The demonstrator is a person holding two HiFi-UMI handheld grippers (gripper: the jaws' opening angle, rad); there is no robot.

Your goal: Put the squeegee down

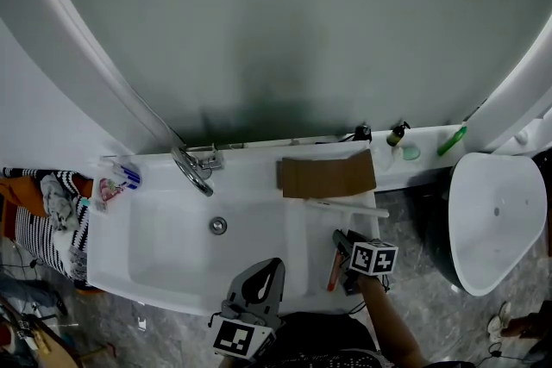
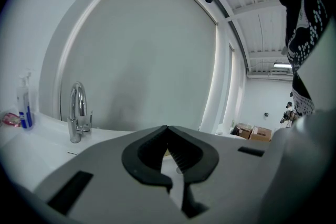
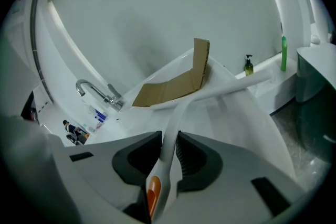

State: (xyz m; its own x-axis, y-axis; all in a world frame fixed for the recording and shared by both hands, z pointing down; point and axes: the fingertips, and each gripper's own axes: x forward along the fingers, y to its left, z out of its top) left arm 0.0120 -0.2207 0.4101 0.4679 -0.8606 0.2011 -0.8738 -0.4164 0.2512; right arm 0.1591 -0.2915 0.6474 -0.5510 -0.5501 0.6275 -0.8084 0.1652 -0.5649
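Note:
The squeegee (image 1: 345,207) has a white handle with an orange inlay. Its blade lies on the white counter (image 1: 259,177) just in front of a piece of cardboard (image 1: 328,175). In the right gripper view the squeegee handle (image 3: 172,118) runs between the jaws of my right gripper (image 3: 169,136), with a thin gap beside it, so the jaws stand open round it. In the head view my right gripper (image 1: 342,239) is at the counter's near right corner. My left gripper (image 1: 274,265) hovers over the basin's front edge. In its own view the left gripper (image 2: 167,128) is shut and empty.
A chrome faucet (image 1: 194,168) stands behind the basin, whose drain (image 1: 218,226) is in the middle. A dark pump bottle (image 1: 395,134) and a green tube (image 1: 451,140) stand on the back ledge at right. A white toilet bowl (image 1: 492,215) is at far right, and clothes (image 1: 52,202) at left.

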